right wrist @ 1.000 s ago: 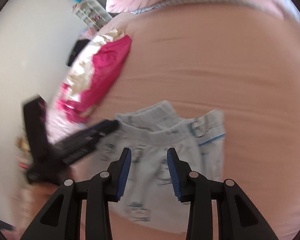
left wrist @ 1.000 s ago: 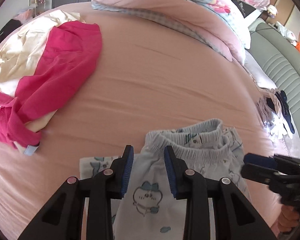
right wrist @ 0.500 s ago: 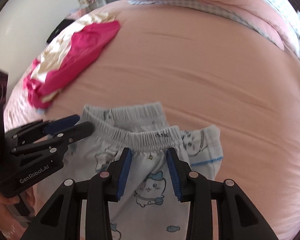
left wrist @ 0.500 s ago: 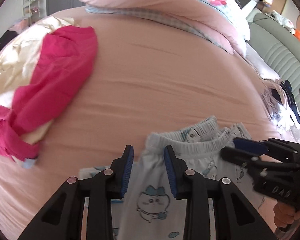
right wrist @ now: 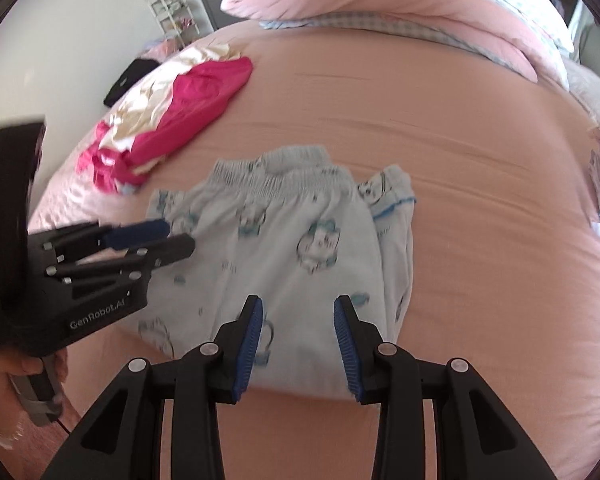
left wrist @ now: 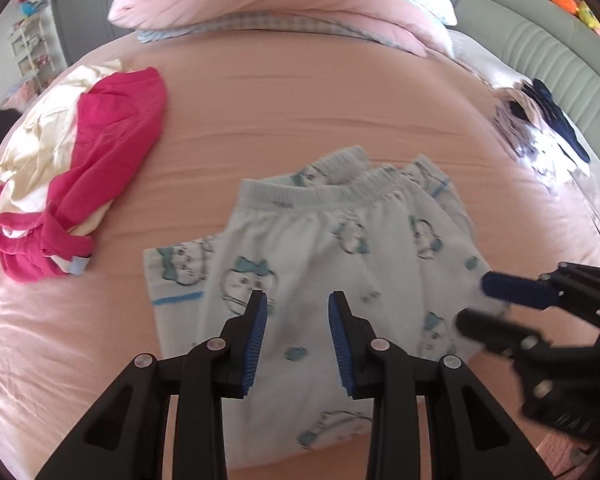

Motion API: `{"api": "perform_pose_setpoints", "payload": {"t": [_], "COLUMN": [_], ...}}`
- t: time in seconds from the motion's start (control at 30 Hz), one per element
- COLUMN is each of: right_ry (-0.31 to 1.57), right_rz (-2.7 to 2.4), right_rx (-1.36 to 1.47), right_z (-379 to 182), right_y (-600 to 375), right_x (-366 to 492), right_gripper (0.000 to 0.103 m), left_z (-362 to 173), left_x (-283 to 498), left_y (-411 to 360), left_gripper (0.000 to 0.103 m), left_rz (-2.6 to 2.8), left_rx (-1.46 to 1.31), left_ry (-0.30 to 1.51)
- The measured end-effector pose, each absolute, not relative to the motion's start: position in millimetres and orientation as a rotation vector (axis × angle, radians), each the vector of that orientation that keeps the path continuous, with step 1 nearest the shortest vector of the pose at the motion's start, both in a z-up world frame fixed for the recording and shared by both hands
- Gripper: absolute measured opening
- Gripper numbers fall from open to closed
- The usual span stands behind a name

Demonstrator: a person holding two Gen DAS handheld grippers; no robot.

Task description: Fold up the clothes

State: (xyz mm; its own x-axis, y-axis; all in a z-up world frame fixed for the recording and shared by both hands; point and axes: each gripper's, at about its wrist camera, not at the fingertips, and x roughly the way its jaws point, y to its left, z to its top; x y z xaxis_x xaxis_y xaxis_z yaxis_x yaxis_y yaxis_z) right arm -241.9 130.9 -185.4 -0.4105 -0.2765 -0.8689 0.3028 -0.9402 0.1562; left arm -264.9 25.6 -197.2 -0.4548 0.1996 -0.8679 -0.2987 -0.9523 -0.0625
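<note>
Pale blue children's pants [left wrist: 340,248] with cartoon prints lie folded on the pink bed, waistband at the far end; they also show in the right wrist view [right wrist: 284,248]. My left gripper [left wrist: 298,308] is open and empty, hovering above the pants' near half. My right gripper [right wrist: 298,312] is open and empty above the pants' near edge. The right gripper shows at the right of the left wrist view [left wrist: 496,304]; the left gripper shows at the left of the right wrist view [right wrist: 156,238].
A heap of magenta and cream clothes [left wrist: 80,152] lies left of the pants, also in the right wrist view [right wrist: 180,108]. A pink duvet and pillows [left wrist: 284,0] are at the far end. Small dark and white garments [left wrist: 540,128] lie at the right by a grey headboard.
Both grippers have pulled back toward me and risen, from the waistband to the pants' near half. The pants lie still.
</note>
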Motion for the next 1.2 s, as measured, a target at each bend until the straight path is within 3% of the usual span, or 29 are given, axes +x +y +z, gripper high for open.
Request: {"api": "perform_pose_setpoints", "payload": {"t": [0.1,0.6,0.83,0.97,1.07,1.2], "right_ry": [0.09,0.132,0.185,0.152,-0.004,-0.051], "right_rz": [-2.381,-2.365,-2.422,-2.477,-2.477,-2.504], "right_rx": [1.483,1.566,1.582,1.56,1.503,1.555], "right_z": [-192.8,-216.1,-213.7,-202.6,-193.5,-202.0], "right_y": [126.6,132.8,158.5,175.8,191.2,202.9], "right_x": [-232.3,-219.8,-217.6,-208.7,-199.5,-198.4], "right_gripper": [0.037,0.037,0.031,0.033,0.033,0.033], "left_z": [-196.3,-222.7,-222.8,-206.7,-201.0,-210.6], "left_x": [-254.8,-233.6,-228.4,-217.7,-200.5,-192.1], "left_y": [37.1,39.7,-6.7,-51.0,-61.2,-53.4], "left_gripper": [0.029,0.031,0.035,0.041,0.044,0.049], "left_rz": [2.448,2.413,2.496,2.529,2.522,2.516], "left_rx": [-1.421,-1.53,-1.601,-1.567,-1.496,-1.541], "left_ry": [0.247,0.354,0.397,0.003,-0.133,-0.057]}}
